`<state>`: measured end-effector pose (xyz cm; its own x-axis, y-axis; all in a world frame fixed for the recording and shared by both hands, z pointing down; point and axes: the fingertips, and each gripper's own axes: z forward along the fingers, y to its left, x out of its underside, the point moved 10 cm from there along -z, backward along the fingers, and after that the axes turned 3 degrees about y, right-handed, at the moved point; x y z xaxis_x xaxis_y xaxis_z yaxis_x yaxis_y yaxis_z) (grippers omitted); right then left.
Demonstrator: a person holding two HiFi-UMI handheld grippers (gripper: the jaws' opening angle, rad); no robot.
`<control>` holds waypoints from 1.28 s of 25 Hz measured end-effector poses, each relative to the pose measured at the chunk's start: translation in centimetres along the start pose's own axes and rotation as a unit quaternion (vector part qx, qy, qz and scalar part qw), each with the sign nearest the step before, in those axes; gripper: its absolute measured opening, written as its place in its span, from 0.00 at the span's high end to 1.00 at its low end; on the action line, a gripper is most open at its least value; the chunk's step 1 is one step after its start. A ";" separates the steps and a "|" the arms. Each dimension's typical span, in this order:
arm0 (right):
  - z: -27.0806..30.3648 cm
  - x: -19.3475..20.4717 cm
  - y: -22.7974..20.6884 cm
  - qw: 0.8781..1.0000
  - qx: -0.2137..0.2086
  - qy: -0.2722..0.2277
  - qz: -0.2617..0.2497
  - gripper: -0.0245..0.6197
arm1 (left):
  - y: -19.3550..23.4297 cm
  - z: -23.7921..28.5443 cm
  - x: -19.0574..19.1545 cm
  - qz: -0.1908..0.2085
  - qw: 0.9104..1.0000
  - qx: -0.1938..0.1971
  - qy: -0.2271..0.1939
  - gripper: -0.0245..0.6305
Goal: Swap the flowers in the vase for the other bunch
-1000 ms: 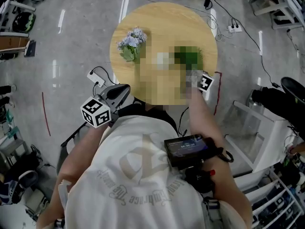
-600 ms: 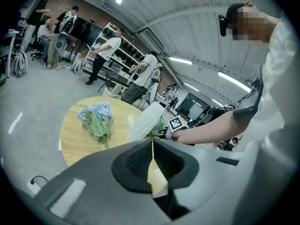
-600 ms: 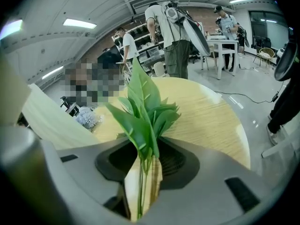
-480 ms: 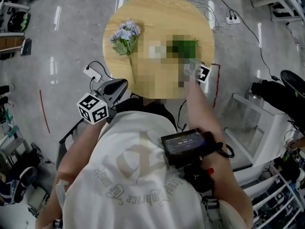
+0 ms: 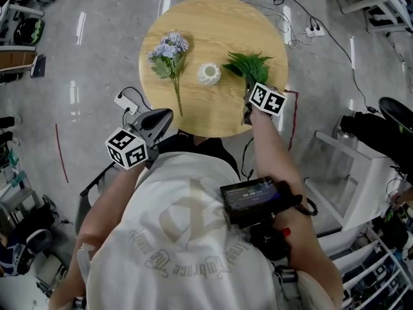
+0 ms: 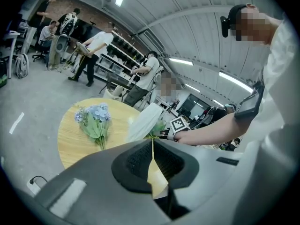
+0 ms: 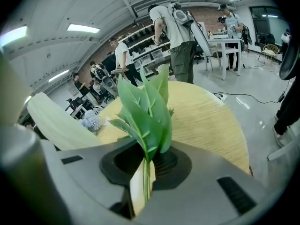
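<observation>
Inside a big shared lab-workshop hall: polished grey concrete floor [image 5: 97, 63], a white power strip [image 5: 315, 33] lying loose on it, a white metal frame [image 5: 362, 196] at the right, a lone round wooden table [image 5: 213, 115] in the open middle. Overhead, a grey vaulted ceiling [image 6: 197, 36] with fluorescent strip lights [image 7: 83, 28]. At the far side, a brick wall [image 7: 206, 14], long racks of shelving [image 7: 140, 46], a white work table [image 7: 225, 41] and several people [image 6: 93, 48] busy at benches.

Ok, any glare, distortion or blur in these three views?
Head view: sharp and evenly lit, ceiling lights glare as streaks on the floor. Left gripper view: strong fisheye bend, dark corners, mosaic patches over faces. Right gripper view: same bend; the green bunch is crisp, the white vase looks soft.
</observation>
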<state>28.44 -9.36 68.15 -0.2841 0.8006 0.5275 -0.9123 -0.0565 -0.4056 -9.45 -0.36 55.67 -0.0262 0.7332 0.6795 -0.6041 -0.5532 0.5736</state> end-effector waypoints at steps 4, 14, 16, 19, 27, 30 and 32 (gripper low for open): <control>0.1 0.0 -0.2 1.000 -0.011 -0.002 0.000 0.91 | -0.3 0.2 -0.2 0.005 1.000 -0.002 -0.004 0.94; -1.1 0.4 -0.2 0.999 -0.038 -0.022 0.016 0.91 | -1.1 -0.6 -0.3 0.011 1.000 -0.015 -0.021 0.94; -1.4 0.3 -0.2 0.998 -0.042 -0.028 0.022 0.91 | -1.0 -0.7 -0.4 0.012 0.999 -0.016 -0.025 0.94; -2.1 0.3 0.1 0.997 -0.051 -0.042 0.030 0.92 | -0.8 -1.0 -0.7 0.014 0.999 -0.013 -0.032 0.94; -5.2 -0.7 1.3 0.987 -0.088 -0.114 0.063 0.92 | 0.5 -1.5 -1.7 0.021 0.999 0.012 -0.030 0.94; -6.7 -0.9 2.0 0.981 -0.105 -0.148 0.070 0.92 | 0.8 -1.6 -2.1 0.025 0.999 0.025 -0.028 0.94; -7.8 -1.2 2.7 0.976 -0.117 -0.171 0.073 0.92 | 1.0 -1.7 -2.2 0.027 0.999 0.034 -0.025 0.94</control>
<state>28.63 -5.83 60.60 -0.5237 0.5463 0.6537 -0.7742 0.0150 -0.6327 -11.34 -1.88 53.98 -0.0170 0.6820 0.7312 -0.5480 -0.6180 0.5637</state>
